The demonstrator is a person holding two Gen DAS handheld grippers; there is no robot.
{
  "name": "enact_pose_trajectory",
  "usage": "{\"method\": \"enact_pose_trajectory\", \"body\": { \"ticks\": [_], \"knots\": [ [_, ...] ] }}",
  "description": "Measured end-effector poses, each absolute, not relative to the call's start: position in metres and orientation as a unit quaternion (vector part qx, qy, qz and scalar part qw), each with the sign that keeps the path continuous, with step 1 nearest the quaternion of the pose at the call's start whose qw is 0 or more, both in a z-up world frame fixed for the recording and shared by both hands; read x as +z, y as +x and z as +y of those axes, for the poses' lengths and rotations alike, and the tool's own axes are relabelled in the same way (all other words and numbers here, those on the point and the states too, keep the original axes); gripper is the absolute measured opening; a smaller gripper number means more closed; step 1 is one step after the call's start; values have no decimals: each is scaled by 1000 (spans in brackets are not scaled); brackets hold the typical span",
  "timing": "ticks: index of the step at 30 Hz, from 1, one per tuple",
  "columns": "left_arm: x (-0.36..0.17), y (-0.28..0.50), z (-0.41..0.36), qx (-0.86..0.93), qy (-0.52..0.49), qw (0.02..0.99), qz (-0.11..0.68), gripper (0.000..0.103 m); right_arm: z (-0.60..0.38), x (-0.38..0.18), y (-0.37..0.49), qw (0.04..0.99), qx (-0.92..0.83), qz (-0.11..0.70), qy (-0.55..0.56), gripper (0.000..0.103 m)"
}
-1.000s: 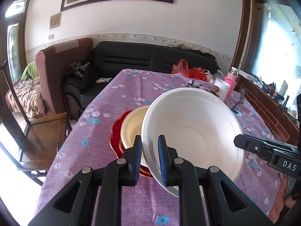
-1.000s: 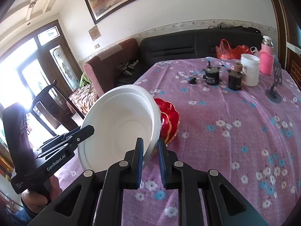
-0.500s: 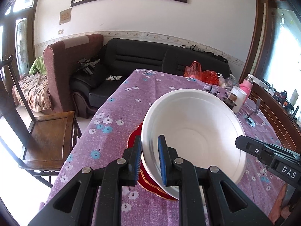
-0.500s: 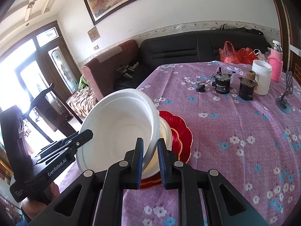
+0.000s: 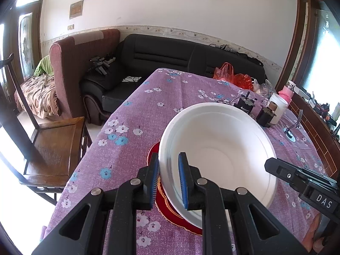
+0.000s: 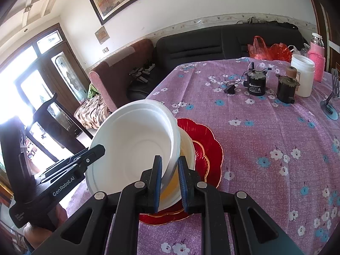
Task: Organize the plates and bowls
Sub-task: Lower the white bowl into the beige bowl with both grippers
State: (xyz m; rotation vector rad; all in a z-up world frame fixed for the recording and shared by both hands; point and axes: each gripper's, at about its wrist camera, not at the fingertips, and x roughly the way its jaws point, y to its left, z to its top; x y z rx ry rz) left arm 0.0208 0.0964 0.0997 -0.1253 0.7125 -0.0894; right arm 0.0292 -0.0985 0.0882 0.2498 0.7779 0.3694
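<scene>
Wooden chair [image 5: 53, 146]: off the table's left edge, seat bare, seen from the left wrist.
Armchair [image 5: 85, 63]: maroon, far left, beside the black sofa [image 5: 170, 57] along the far wall.
Tablecloth [image 5: 136, 110]: purple with white and blue flowers, covering the table.
Left gripper [image 5: 169, 180]: jaws clamped on the near left rim of the white bowl [image 5: 218, 148], one blue pad inside the rim, one outside.
White bowl: large, tilted, its opening facing the left camera, held in the air over the red plate [image 6: 204, 148], pinched on opposite rim sides by both grippers.
Right gripper [image 6: 170, 178]: jaws closed on the bowl's right rim, one pad on each face of the wall.
Cream bowl [image 6: 188, 150]: sitting on the red plate, directly under the white bowl; whether the two touch cannot be told.
Red plate: scalloped with a gold edge, flat on the cloth near the table's left edge, partly covered by the bowls.
Far right of table: two small dark motors [image 6: 256, 82], a white jar [image 6: 302, 76], a pink flask [image 6: 317, 57], and a phone stand [image 6: 330, 104], well apart from the plate.
Red plastic bags [image 6: 269, 50]: at the table's far end.
</scene>
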Motion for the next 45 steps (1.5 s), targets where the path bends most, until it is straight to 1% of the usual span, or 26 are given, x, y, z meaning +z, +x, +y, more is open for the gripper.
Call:
{"method": "enact_pose_trajectory", "body": {
  "ticks": [30,45],
  "knots": [
    [79,29,92,-36,-48,932,356,16,-103,75,36,896,175,386,131,17],
    [78,29,90,-36,-53,932,358,16,-103,73,37,895,174,388,131,18]
  ]
}}
